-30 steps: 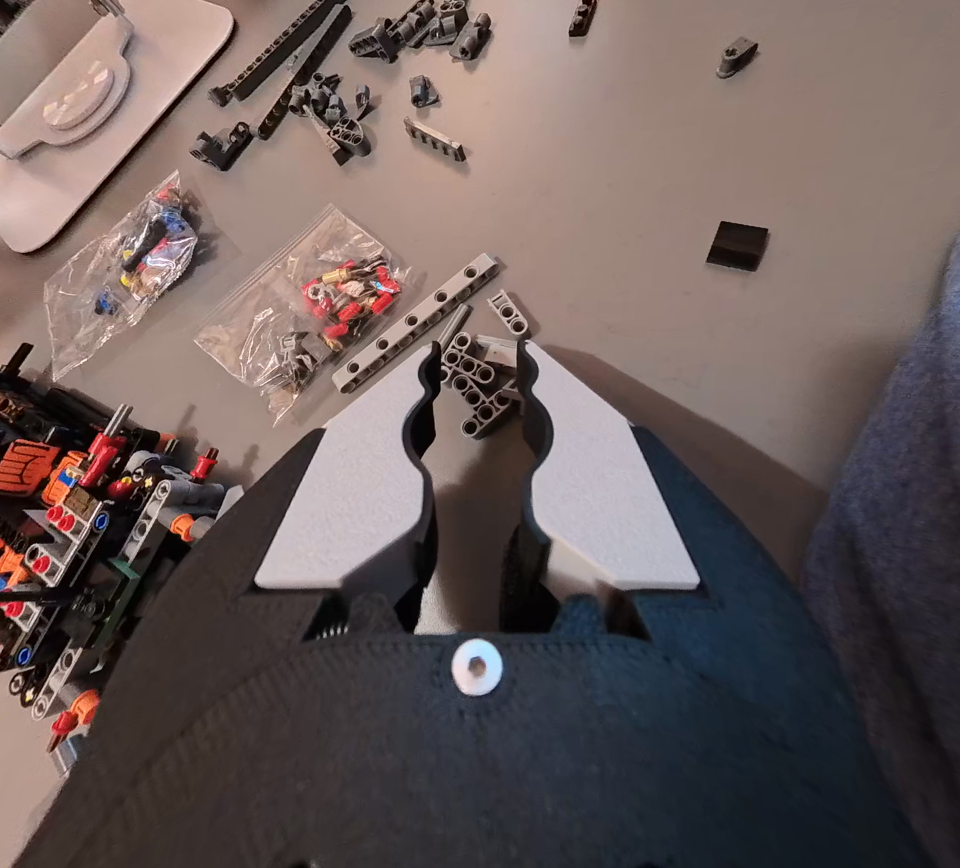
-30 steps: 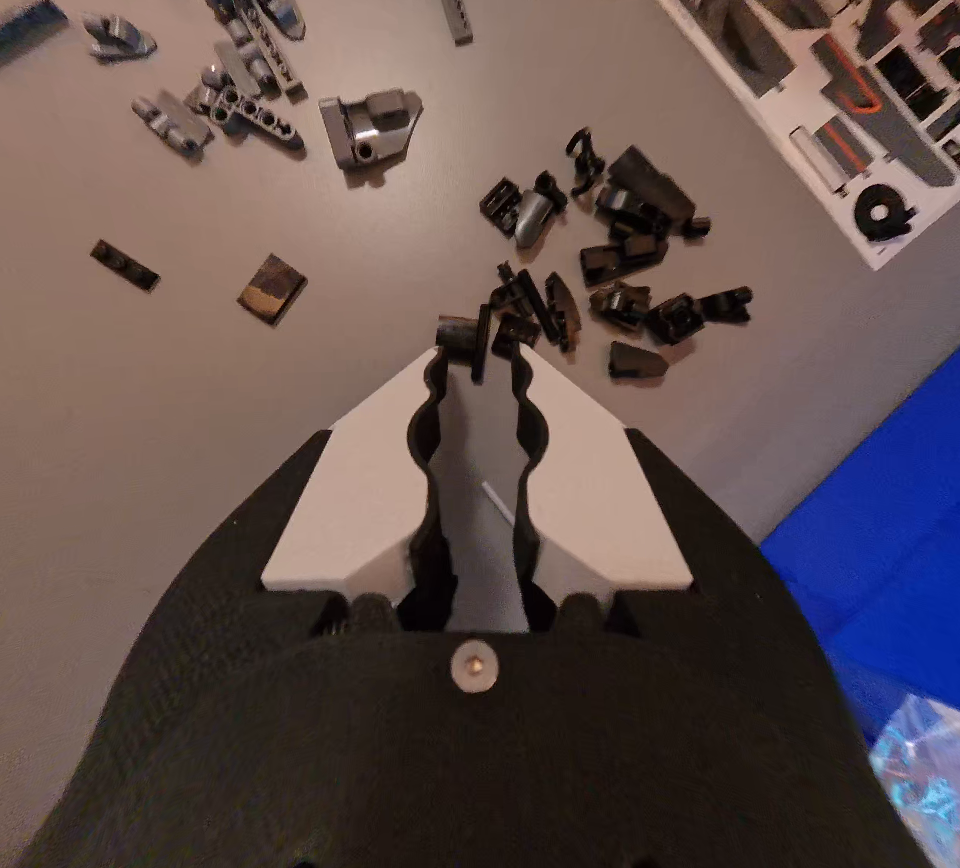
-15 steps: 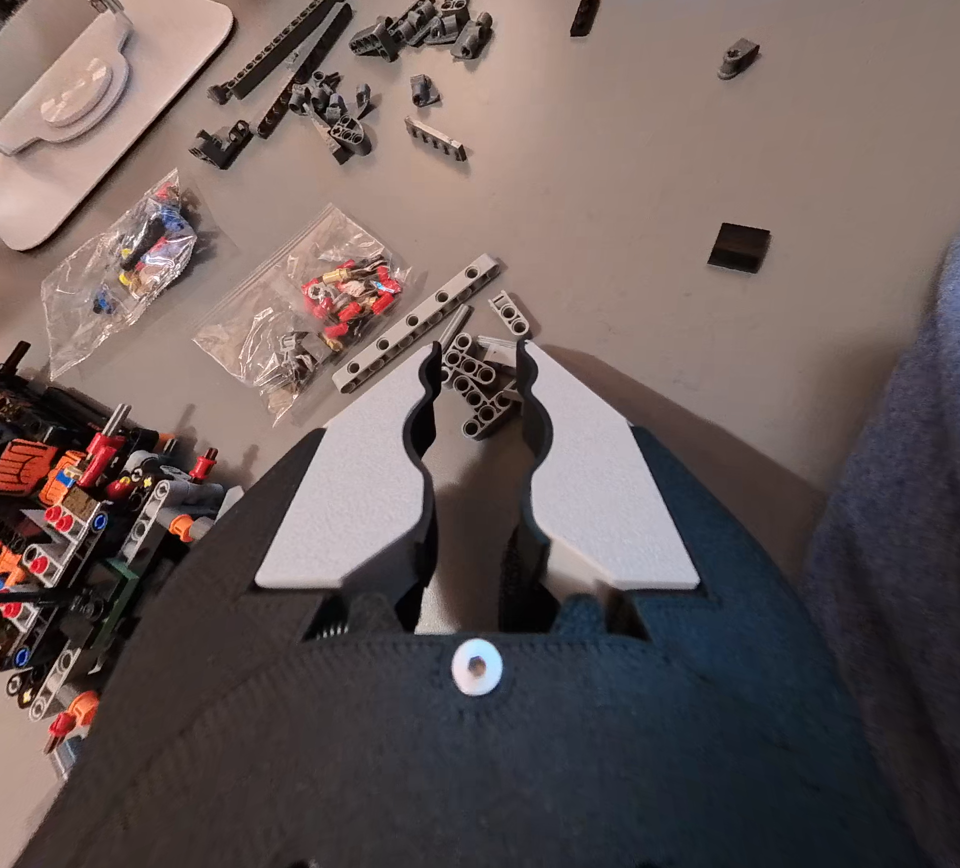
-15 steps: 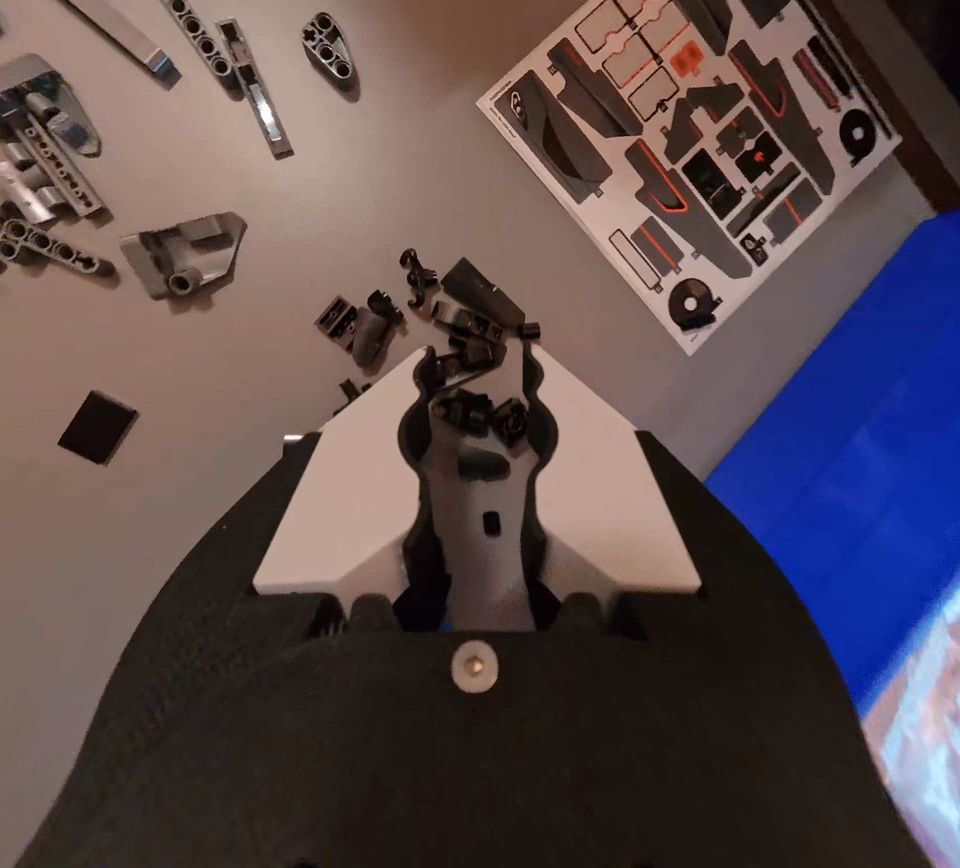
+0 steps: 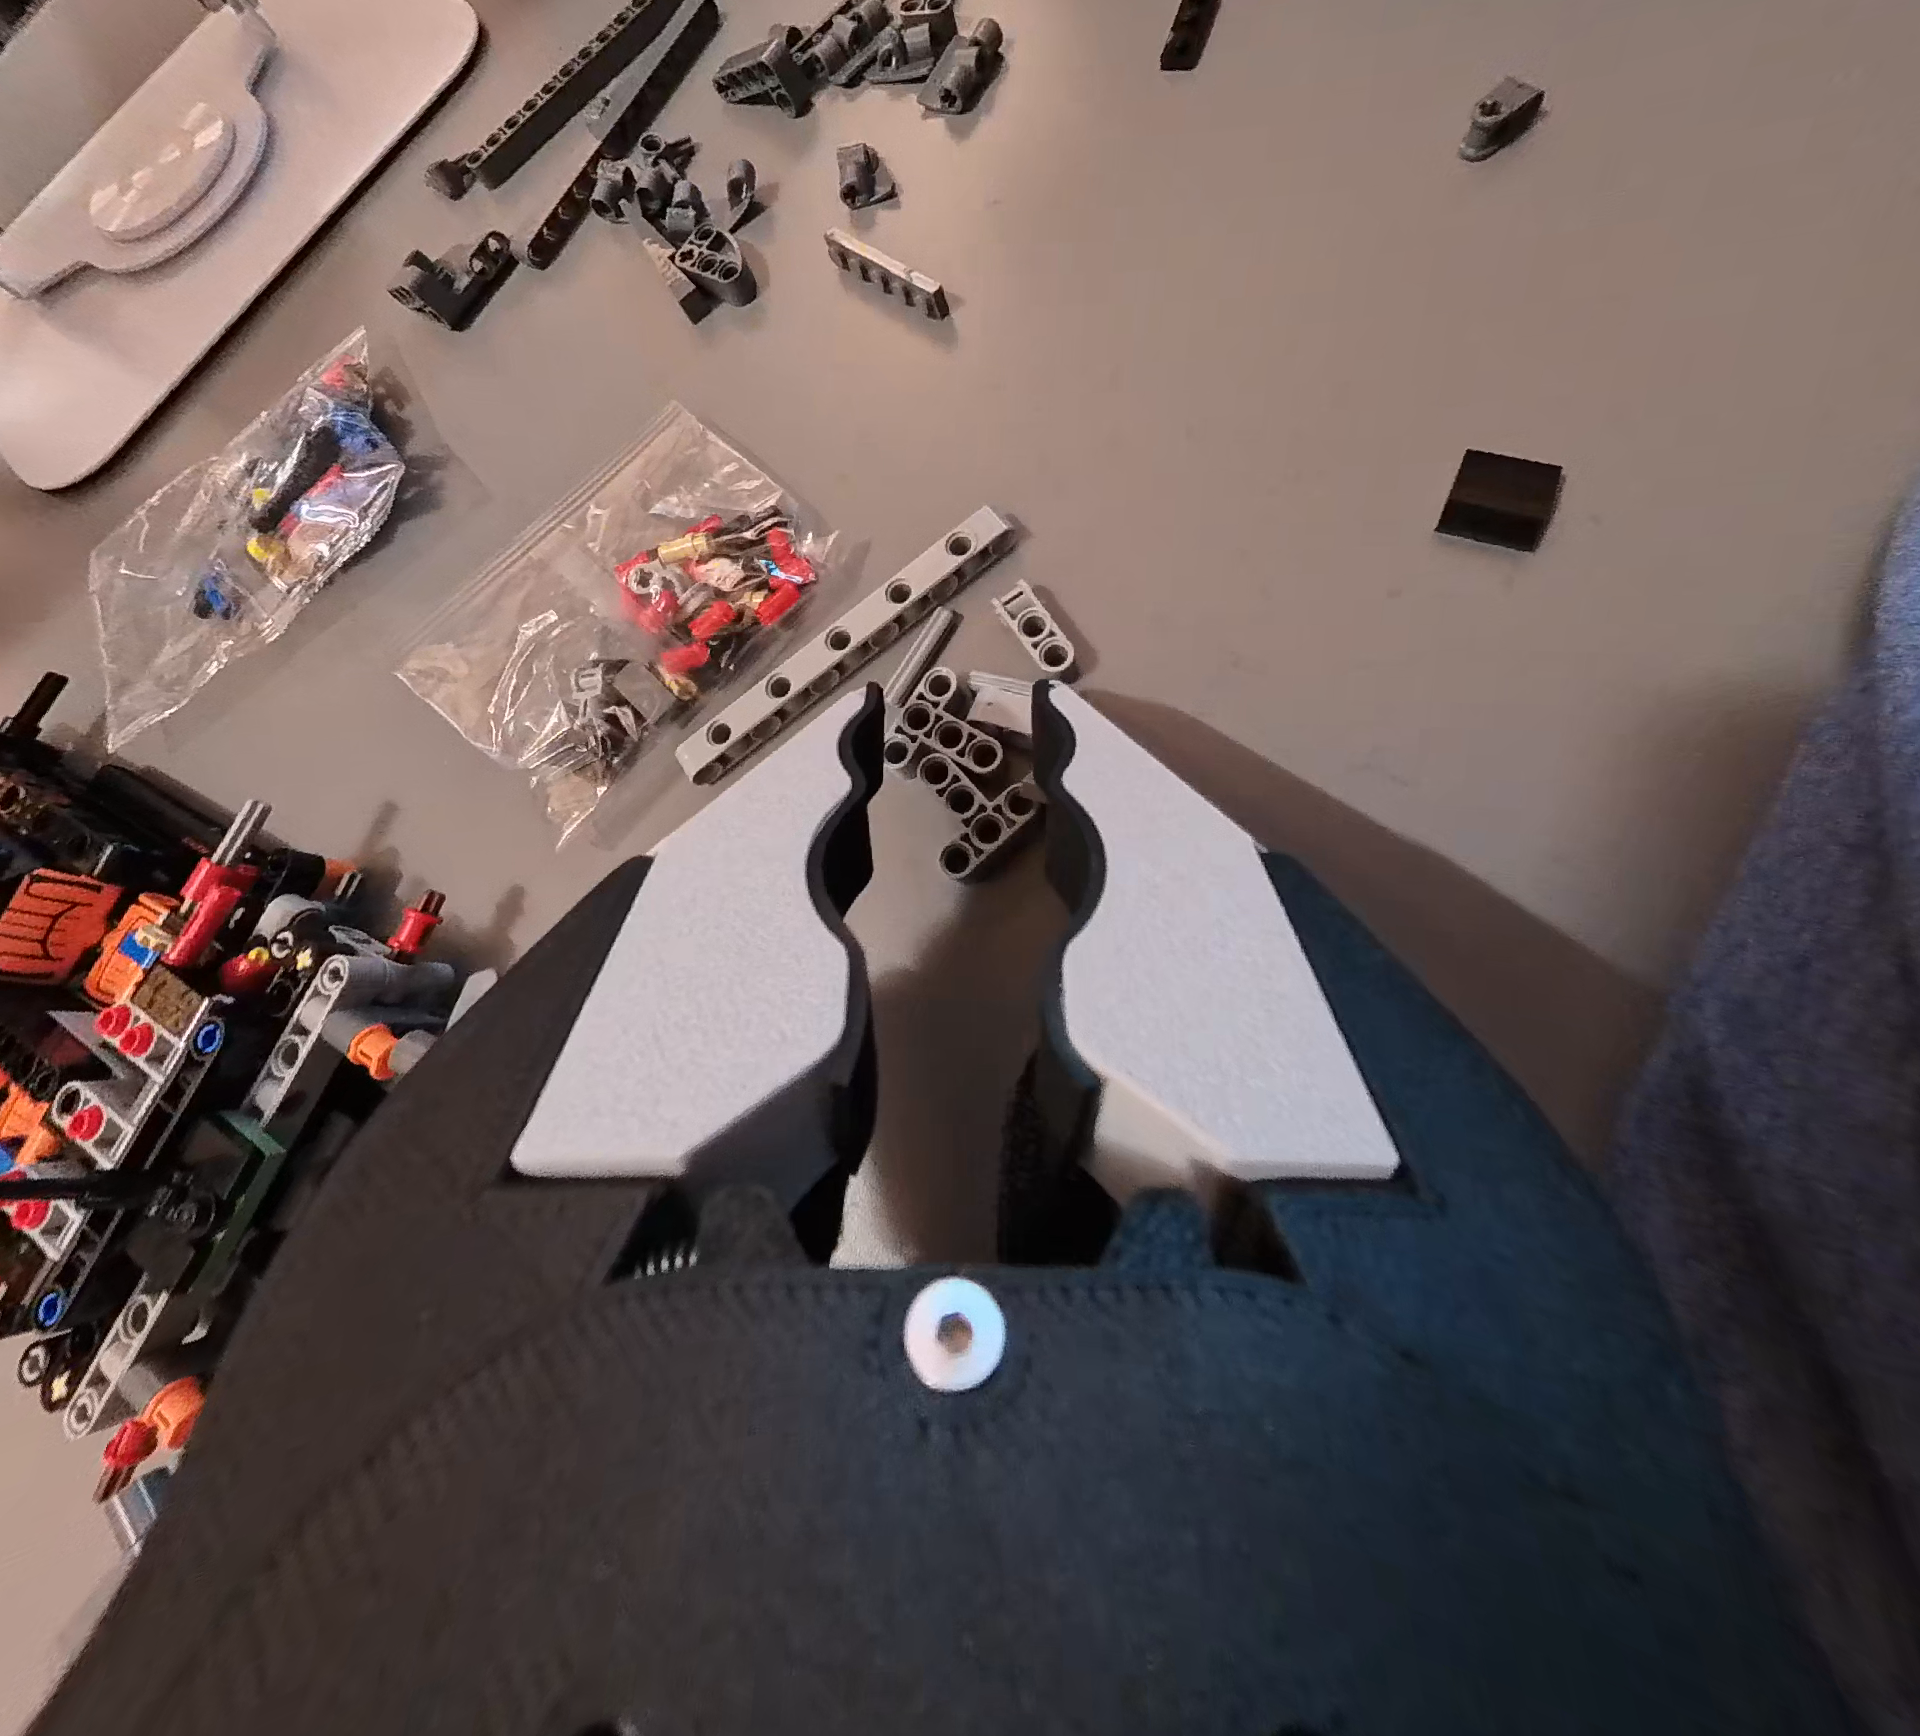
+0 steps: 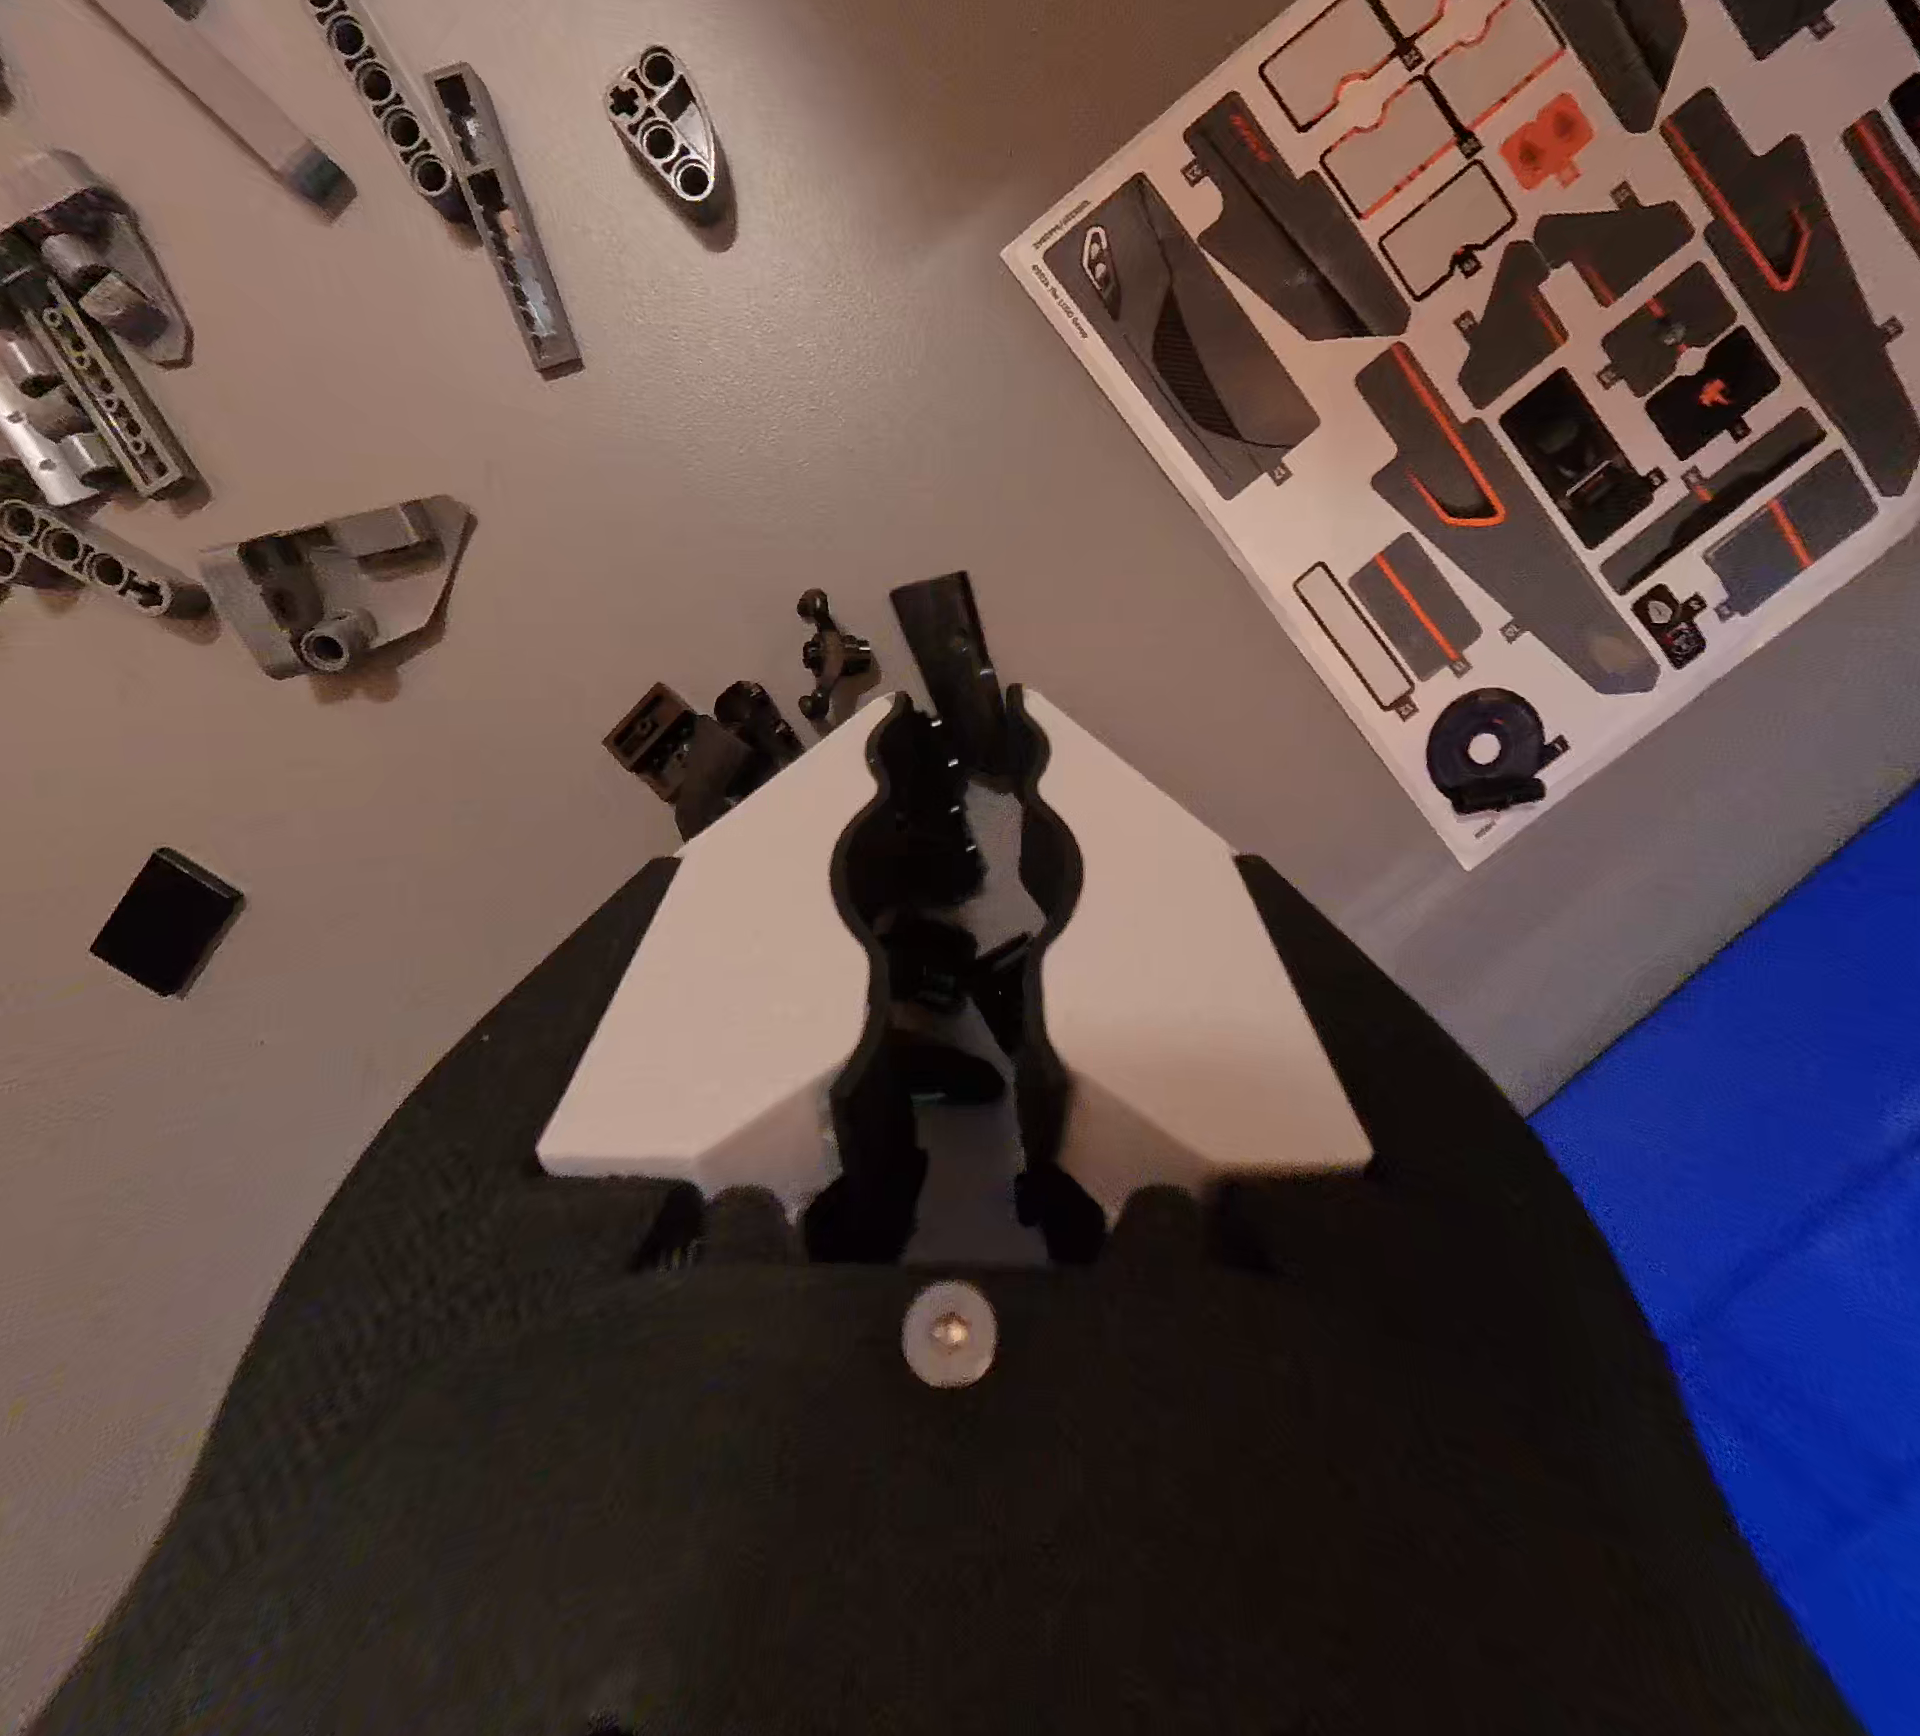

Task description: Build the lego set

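Observation:
My left gripper (image 5: 958, 699) is open and empty. It hovers over a small cluster of light grey holed beams (image 5: 961, 777) on the grey table, next to a long light grey beam (image 5: 847, 642). My right gripper (image 6: 956, 701) has come down on a pile of small black pieces (image 6: 717, 746). Its jaws stand narrow around a long black wedge-shaped piece (image 6: 940, 637) that sticks out past the fingertips. More black pieces show through the gap behind the tips. The part-built orange, black and grey model (image 5: 135, 1021) is at the left edge of the left wrist view.
Two clear bags of small parts (image 5: 665, 626) (image 5: 270, 502) lie left of the left gripper, with dark grey beams (image 5: 623, 55) beyond and a stand base (image 5: 208, 159) far left. A sticker sheet (image 6: 1538, 356) and a blue surface (image 6: 1766, 1167) lie right of the right gripper. Grey parts (image 6: 332, 585) lie to its left. The grippers' ends are close to 35 centimeters from one another.
The right gripper has swung right and dropped onto the black pile, and its jaws have narrowed around the black wedge piece. The left gripper has stayed still.

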`<state>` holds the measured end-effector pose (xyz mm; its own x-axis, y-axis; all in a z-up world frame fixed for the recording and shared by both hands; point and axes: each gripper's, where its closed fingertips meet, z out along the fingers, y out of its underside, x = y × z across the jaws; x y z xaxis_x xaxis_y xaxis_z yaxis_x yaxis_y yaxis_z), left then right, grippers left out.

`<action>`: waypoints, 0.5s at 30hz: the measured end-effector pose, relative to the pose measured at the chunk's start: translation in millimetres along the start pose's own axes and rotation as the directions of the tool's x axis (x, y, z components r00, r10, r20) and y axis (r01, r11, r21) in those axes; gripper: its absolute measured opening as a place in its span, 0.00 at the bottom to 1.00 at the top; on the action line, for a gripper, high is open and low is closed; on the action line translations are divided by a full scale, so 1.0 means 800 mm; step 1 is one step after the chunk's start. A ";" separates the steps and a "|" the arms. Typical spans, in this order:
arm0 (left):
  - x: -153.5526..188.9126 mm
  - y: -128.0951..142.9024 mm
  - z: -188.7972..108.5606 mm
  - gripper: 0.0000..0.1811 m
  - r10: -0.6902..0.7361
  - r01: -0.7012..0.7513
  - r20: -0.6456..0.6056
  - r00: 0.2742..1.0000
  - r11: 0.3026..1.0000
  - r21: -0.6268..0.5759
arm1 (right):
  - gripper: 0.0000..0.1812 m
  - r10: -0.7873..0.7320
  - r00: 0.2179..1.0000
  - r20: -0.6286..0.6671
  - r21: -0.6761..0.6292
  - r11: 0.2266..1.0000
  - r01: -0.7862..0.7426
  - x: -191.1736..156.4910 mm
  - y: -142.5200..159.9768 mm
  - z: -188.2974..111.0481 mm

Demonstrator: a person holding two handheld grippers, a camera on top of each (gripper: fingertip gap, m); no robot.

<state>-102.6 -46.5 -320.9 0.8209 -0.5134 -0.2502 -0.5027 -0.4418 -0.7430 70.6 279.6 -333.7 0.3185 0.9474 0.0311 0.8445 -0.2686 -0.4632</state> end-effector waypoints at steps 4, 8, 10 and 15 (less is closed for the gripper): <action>0.000 0.000 0.000 0.14 0.001 -0.001 0.002 1.000 1.000 0.000 | 0.08 -0.007 1.000 0.001 -0.012 1.000 0.007 -0.002 0.002 -0.001; 0.000 0.000 -0.001 0.14 0.003 -0.003 0.007 1.000 1.000 -0.001 | 0.05 -0.023 1.000 -0.004 -0.005 1.000 0.023 -0.008 0.001 -0.008; 0.000 0.000 -0.001 0.14 0.005 -0.005 0.009 1.000 1.000 -0.001 | 0.02 -0.030 1.000 -0.001 0.012 0.999 0.030 -0.014 -0.001 -0.014; 0.000 0.000 -0.001 0.14 0.007 -0.007 0.010 1.000 1.000 -0.001 | 0.00 -0.034 0.999 0.022 0.027 0.999 0.033 -0.032 0.007 -0.028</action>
<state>-103.0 -47.3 -320.4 0.8202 -0.5087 -0.2617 -0.5087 -0.4394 -0.7404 76.8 249.5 -317.0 0.2803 0.9595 0.0274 0.8425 -0.2322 -0.4861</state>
